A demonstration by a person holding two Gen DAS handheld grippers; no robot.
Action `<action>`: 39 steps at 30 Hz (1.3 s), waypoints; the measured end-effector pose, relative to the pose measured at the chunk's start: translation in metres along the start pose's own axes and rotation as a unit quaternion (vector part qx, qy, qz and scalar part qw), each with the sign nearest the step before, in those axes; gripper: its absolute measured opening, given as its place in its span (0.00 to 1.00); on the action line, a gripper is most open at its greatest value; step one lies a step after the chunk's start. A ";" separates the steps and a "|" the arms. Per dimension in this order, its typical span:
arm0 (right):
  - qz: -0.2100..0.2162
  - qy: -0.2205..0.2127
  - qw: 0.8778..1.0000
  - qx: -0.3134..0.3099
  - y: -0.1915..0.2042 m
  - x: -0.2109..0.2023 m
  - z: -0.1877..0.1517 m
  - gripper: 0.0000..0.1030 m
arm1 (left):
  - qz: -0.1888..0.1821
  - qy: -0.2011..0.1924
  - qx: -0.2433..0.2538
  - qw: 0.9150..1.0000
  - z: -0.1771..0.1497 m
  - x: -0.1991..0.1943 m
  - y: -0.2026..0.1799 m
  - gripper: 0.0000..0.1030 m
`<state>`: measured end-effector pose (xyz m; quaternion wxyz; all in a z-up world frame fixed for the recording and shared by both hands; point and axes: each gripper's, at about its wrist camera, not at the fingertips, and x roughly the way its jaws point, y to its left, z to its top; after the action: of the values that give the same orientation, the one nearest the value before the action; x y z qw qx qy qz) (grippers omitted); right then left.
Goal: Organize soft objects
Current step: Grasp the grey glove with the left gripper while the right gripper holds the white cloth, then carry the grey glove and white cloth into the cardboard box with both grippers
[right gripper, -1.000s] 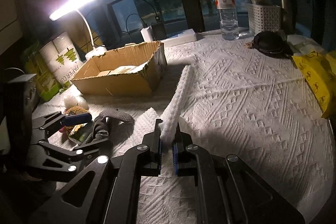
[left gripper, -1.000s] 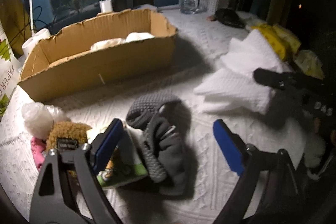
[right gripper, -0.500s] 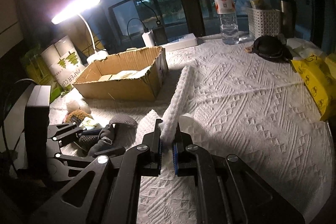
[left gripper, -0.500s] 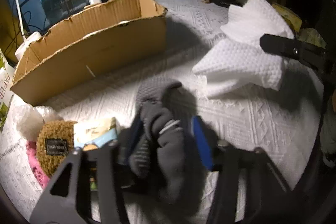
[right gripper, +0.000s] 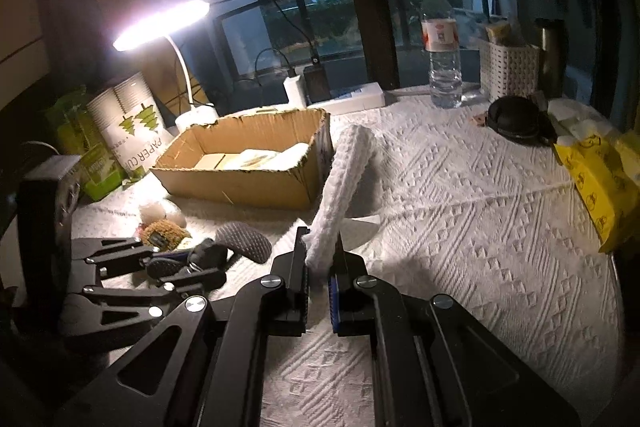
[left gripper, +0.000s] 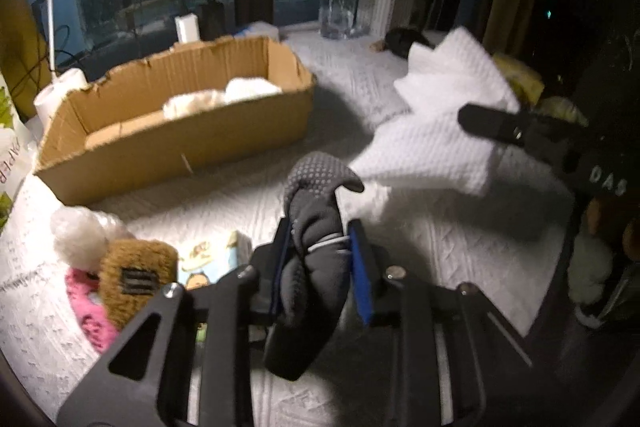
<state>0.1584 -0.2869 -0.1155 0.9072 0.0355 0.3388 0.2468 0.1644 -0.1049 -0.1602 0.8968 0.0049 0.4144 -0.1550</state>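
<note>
Glove (left gripper: pixel 316 227), dark grey with a dotted palm, sits clamped between the blue pads of my left gripper (left gripper: pixel 320 259), raised over the tablecloth (left gripper: pixel 440 239). My right gripper (right gripper: pixel 319 271) is clenched on a white towel (right gripper: pixel 340 187). The left view shows the towel's broad waffle face; the right view shows it edge-on as a narrow strip. Only the left view shows a brown plush (left gripper: pixel 136 275), a pink item (left gripper: pixel 86 303) and a printed pack (left gripper: pixel 212 259) beside the glove. Only the right view shows a yellow bag (right gripper: pixel 600 183) and a carton (right gripper: pixel 132 131) reading "PAPER CU". I read "DAS" on the right gripper in the left view. A cardboard box (left gripper: pixel 180 143) holding white items stands on the white embossed tablecloth, with a lit lamp (right gripper: pixel 160 23), bottle (right gripper: pixel 440 59) and windows behind.
</note>
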 end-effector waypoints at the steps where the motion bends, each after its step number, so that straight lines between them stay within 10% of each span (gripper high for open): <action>1: 0.000 -0.002 1.000 -0.002 0.002 -0.001 0.002 0.08 | -0.003 -0.007 -0.004 1.000 0.002 -0.005 0.002 0.27; 39: 0.007 -0.035 0.996 -0.078 0.079 0.012 0.072 0.08 | 0.028 -0.145 -0.058 0.987 0.055 -0.096 0.103 0.27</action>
<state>0.1780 -0.2051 -0.0494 0.9168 -0.0243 0.2862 0.2774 0.1761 0.0122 -0.0653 0.9500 -0.0580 0.2884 -0.1045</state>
